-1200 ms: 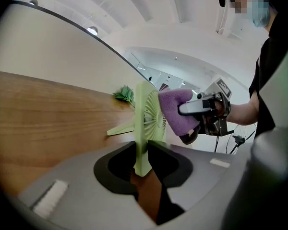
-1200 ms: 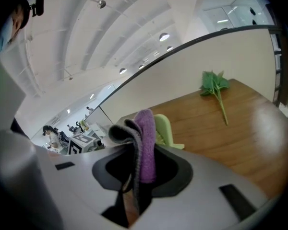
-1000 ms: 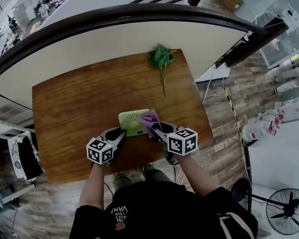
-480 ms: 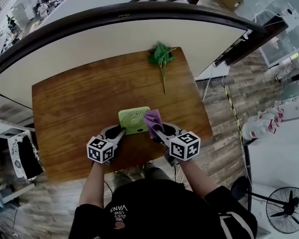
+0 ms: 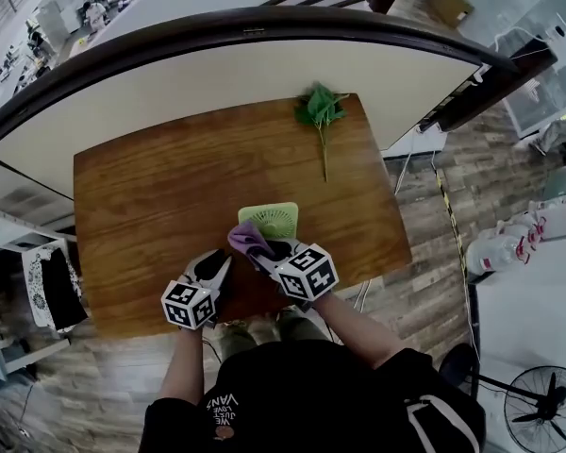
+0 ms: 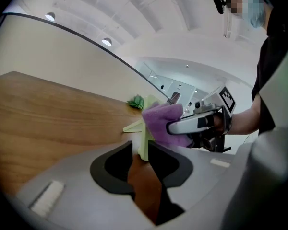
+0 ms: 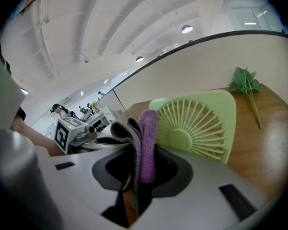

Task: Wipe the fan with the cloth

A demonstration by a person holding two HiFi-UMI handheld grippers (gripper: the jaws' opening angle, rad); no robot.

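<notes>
A small light-green fan [image 5: 274,217] stands near the front of the wooden table [image 5: 151,196]. My left gripper [image 5: 224,261] holds it by its near left edge; in the left gripper view the fan [image 6: 145,128] shows edge-on, pinched between the black pads of the left gripper [image 6: 143,153]. My right gripper [image 5: 260,249] is shut on a folded purple and grey cloth [image 5: 247,237], which lies against the fan's near left corner. In the right gripper view the cloth [image 7: 146,143] sticks up from the right gripper [image 7: 141,163], just in front of the fan's grille [image 7: 197,126].
A green leafy sprig [image 5: 321,111] lies at the table's far right corner. A curved white wall with a dark rail [image 5: 264,26] runs behind the table. On the floor to the right stand bottles [image 5: 495,248] and a floor fan [image 5: 545,406].
The right gripper has carried the cloth leftward, from the fan's right side across to its near left corner. The left gripper keeps its hold on the fan, which has shifted slightly.
</notes>
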